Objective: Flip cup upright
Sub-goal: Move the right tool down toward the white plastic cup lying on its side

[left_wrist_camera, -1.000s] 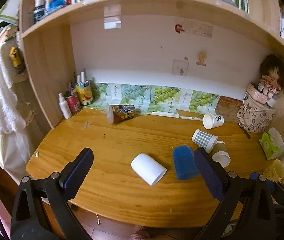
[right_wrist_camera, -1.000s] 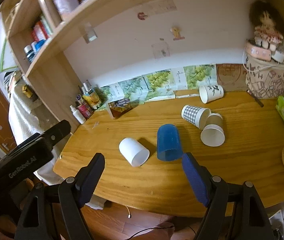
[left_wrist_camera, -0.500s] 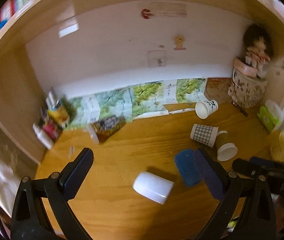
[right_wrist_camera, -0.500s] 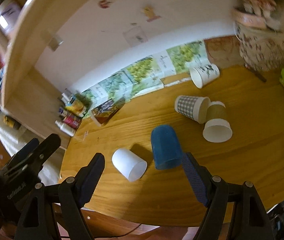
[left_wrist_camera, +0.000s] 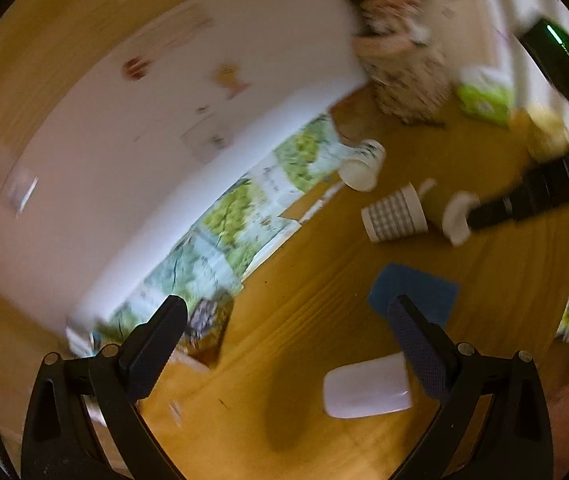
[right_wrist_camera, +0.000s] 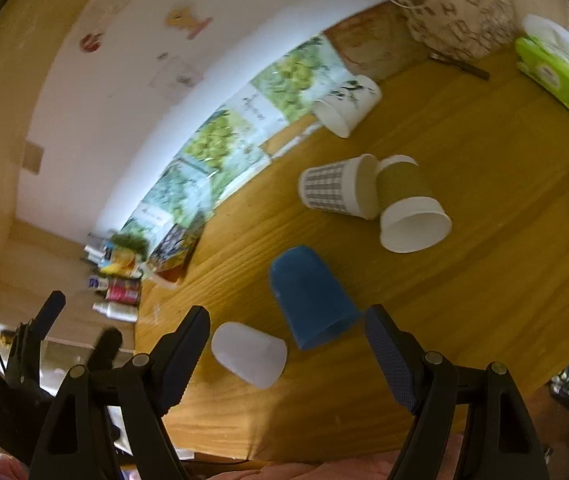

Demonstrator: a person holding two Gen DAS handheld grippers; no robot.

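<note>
A blue cup point(right_wrist_camera: 311, 296) lies on its side on the wooden desk point(right_wrist_camera: 484, 264), rim toward me; it also shows in the left wrist view point(left_wrist_camera: 414, 288). A white cup point(right_wrist_camera: 249, 354) lies on its side just left of it, and shows in the left wrist view point(left_wrist_camera: 366, 385). My right gripper point(right_wrist_camera: 286, 338) is open above the desk's front edge, with both cups between its fingers' span. My left gripper point(left_wrist_camera: 284, 328) is open and tilted; its right finger point(left_wrist_camera: 416, 344) overlaps the blue cup's near edge. The left view is blurred.
A checked cup point(right_wrist_camera: 334, 188), a brown cup point(right_wrist_camera: 410, 208) and a printed white cup point(right_wrist_camera: 346, 104) lie on their sides farther back. A patterned bag point(right_wrist_camera: 452, 4) and a green tissue pack point(right_wrist_camera: 552, 68) stand at the right. Bottles point(right_wrist_camera: 118, 276) stand at the left wall.
Both grippers have moved forward and down toward the desk and rolled sideways. The cups appear larger and nearer. No cup has moved.
</note>
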